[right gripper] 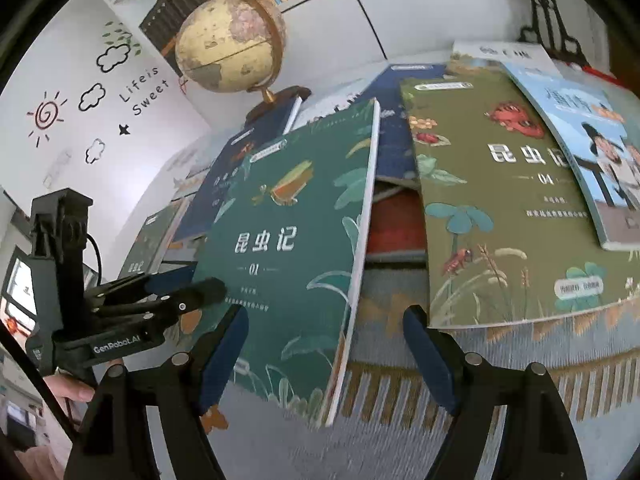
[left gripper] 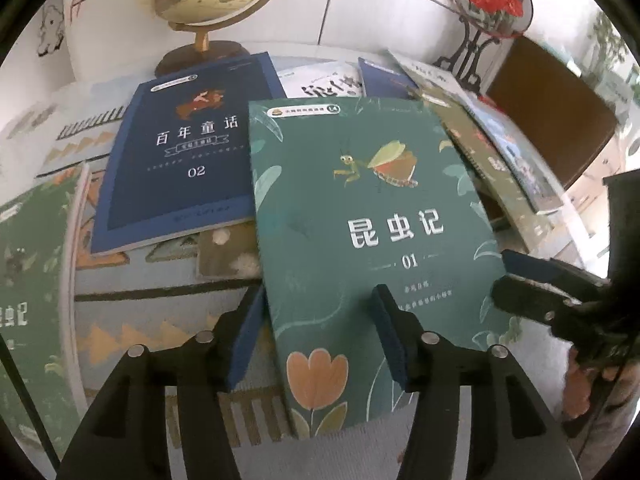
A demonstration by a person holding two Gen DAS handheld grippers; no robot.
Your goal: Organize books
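Two pairs of blue-padded fingers fill the foreground. The left gripper is partly open over the near left corner of a green book numbered 01. One pad stands just outside the book's left edge and the other over its cover, neither pinching it. The right gripper is spread wider and holds nothing. The same book's right edge, which is tilted up off the cloth, runs between its fingers.

That book lies directly ahead of both tools on a patterned cloth. At least seven more books are scattered around it:

- One navy book marked 02, beyond the left gripper and partly under the green one.
- One second navy book farther back.
- One white book beside that.
- One more green book at the left gripper's far left.
- One olive book numbered 04, ahead and to the right of the right gripper.
- One pale blue book overlapping the olive book's right side.
- One red book showing between the olive and green covers.

Behind the spread stand one globe and one round red-flower ornament on a dark stand. Shelved books line the wall above.
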